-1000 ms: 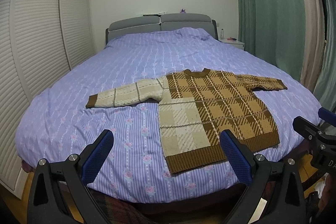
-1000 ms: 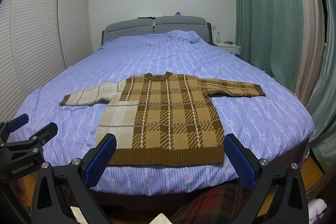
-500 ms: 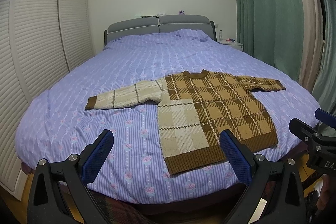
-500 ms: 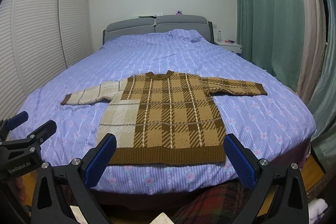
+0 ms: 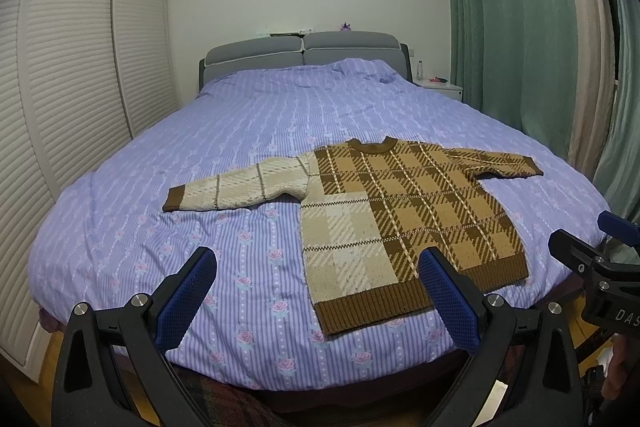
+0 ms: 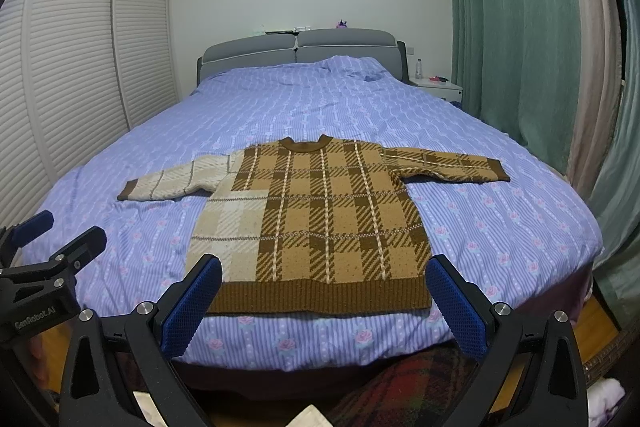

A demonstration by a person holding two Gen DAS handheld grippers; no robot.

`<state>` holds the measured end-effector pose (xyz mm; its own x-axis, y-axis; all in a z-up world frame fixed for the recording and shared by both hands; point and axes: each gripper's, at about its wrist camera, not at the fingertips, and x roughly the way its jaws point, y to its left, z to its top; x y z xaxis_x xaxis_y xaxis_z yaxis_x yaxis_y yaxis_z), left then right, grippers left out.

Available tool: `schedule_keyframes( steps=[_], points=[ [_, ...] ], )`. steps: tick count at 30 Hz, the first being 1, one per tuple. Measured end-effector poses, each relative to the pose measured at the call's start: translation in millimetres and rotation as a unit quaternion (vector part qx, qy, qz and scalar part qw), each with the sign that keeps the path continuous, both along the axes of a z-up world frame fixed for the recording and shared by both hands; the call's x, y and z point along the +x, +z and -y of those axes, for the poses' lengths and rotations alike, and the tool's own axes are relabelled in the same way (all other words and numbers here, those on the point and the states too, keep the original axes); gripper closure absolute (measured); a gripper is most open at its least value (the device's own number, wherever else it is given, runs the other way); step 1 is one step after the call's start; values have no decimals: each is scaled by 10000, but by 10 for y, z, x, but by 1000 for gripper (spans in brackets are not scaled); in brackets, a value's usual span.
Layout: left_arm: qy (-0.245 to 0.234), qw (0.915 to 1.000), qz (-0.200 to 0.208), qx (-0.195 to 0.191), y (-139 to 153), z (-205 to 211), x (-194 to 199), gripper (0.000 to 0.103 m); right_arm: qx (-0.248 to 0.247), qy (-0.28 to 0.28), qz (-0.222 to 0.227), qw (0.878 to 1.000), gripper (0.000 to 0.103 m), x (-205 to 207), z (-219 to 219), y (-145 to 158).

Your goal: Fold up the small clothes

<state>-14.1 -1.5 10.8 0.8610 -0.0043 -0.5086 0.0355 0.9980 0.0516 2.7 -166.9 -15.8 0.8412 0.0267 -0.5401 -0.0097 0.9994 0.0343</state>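
A brown and cream plaid sweater (image 5: 400, 211) lies flat and face up on the bed, both sleeves spread out, hem toward me; it also shows in the right wrist view (image 6: 320, 211). My left gripper (image 5: 316, 269) is open and empty, hovering above the foot of the bed, short of the hem's left corner. My right gripper (image 6: 324, 273) is open and empty, centred just in front of the hem. Each gripper shows at the edge of the other's view, the right one (image 5: 600, 267) and the left one (image 6: 44, 259).
The bed has a purple striped cover (image 5: 256, 131) and a grey headboard (image 5: 300, 51). Louvred wardrobe doors (image 5: 80, 87) stand on the left, green curtains (image 5: 512, 27) on the right, a white nightstand (image 5: 444, 91) at the far right. A plaid rug (image 6: 400, 387) lies below the bed's foot.
Both grippers have risen and edged slightly toward the bed; the sweater sits a little lower and closer in both views. Jaws stay open. The sweater has not moved.
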Motion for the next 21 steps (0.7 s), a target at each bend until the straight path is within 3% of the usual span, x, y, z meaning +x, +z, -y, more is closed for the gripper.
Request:
schedule_keyframes(
  steps=[21],
  points=[
    [-102, 9997, -44, -205, -13, 16, 12, 0, 20, 25, 18, 10000, 0, -15, -26, 1]
  ],
)
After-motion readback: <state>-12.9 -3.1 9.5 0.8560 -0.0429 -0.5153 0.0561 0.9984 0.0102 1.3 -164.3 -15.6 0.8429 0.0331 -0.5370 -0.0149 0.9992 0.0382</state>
